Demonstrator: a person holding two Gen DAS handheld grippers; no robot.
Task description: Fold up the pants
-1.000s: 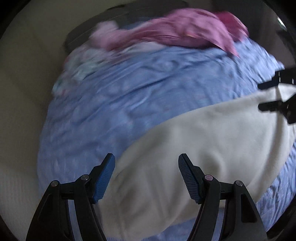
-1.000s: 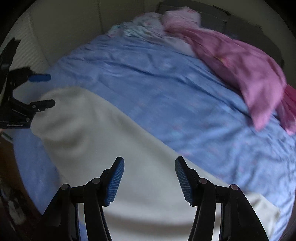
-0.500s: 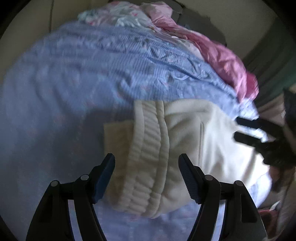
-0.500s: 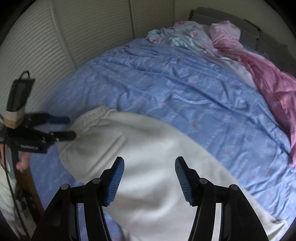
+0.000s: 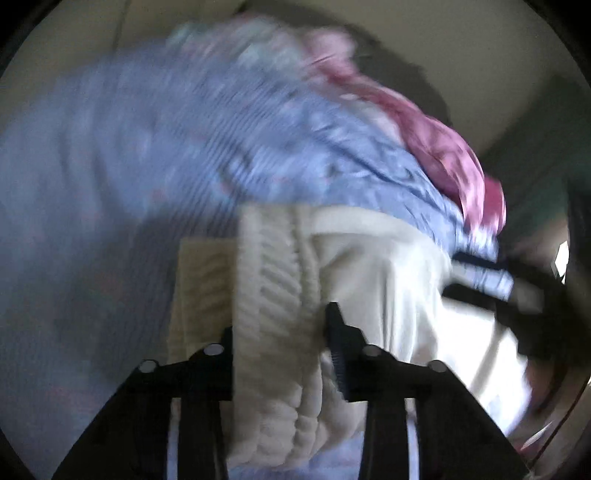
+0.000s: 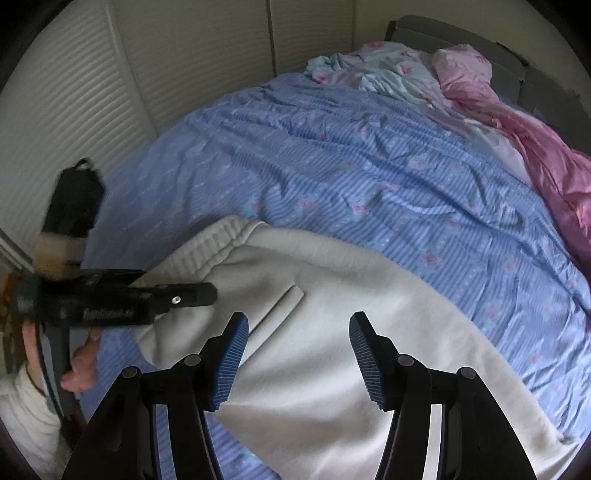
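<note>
Cream fleece pants (image 6: 332,332) lie across the near part of a bed with a blue striped floral cover (image 6: 351,166). Their ribbed waistband (image 5: 275,295) points left. My left gripper (image 5: 279,332) has its jaws on either side of the waistband, closed in on it; the view is blurred. It also shows in the right wrist view (image 6: 177,295) at the waistband's edge. My right gripper (image 6: 299,350) is open and empty, hovering over the pants near a pocket flap (image 6: 284,306). It appears at the right of the left wrist view (image 5: 480,280).
A pink satin blanket (image 6: 546,155) and a pale floral cloth (image 6: 376,70) lie at the head of the bed. White louvred doors (image 6: 92,103) stand to the left. A dark headboard (image 6: 461,33) is behind.
My left gripper has moved down onto the waistband and its jaws have closed in around it. My right gripper has drawn nearer over the pants and stays open.
</note>
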